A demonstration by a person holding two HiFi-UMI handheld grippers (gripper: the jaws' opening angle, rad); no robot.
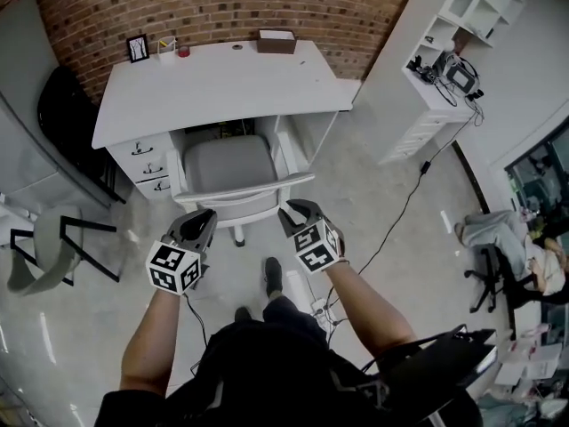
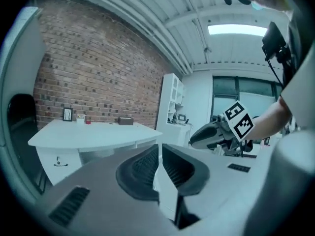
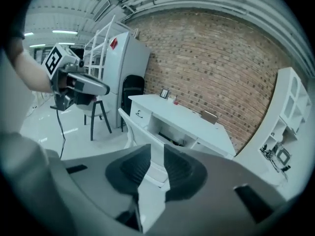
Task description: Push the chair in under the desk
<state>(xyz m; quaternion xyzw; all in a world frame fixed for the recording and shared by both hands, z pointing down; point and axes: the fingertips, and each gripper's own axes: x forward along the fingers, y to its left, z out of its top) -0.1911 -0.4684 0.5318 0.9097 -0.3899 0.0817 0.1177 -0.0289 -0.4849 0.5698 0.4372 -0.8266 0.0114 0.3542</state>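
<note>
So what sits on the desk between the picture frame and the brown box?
In the head view: a white cup, a small red object and, nearer the box, a small dark disc.

the base of the chair (image 1: 229,169) is mostly hidden under its seat; the small things (image 1: 169,50) on the worktop (image 1: 213,87) are too small to name.

We get bright, even light from a long white ceiling light panel (image 2: 236,29). Both gripper views bow toward dark round edges, with soft foregrounds.

Chair (image 1: 229,165) partly under desk (image 1: 213,87), shelf (image 1: 442,56) right (stool (image 1: 40,249) left)
</note>
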